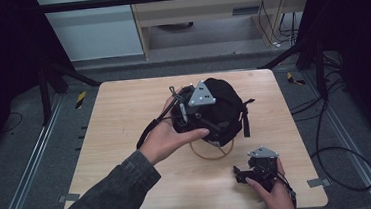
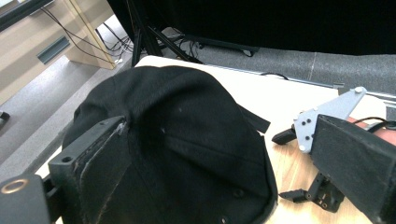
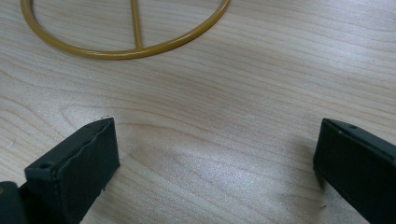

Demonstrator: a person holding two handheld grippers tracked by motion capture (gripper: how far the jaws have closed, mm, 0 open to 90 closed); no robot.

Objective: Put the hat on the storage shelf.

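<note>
Black fabric cap [image 1: 220,109] on yellow wire stand [image 1: 212,154] could slip off: left gripper [image 1: 194,115] spans it wide, unclamped; right gripper [image 1: 246,172] gapes empty.

High view: fixed above the person's side, looks forward and down, takes in the whole wooden table [image 1: 126,139] plus floor and furniture beyond it. Landmark is the black cap [image 1: 221,106] mid-table.

Left gripper view: sits right against the black cap [image 2: 187,140], looks across its crown toward the table's far corner and the floor beyond; the right gripper [image 2: 322,186] lies past the cap on the right.

Right gripper view: low and close over bare tabletop, tilted down, on the person's side of the cap. At top it catches the yellow wire ring [image 3: 126,51], the same ring [image 1: 212,155] the high view shows just under the cap's near edge.
</note>
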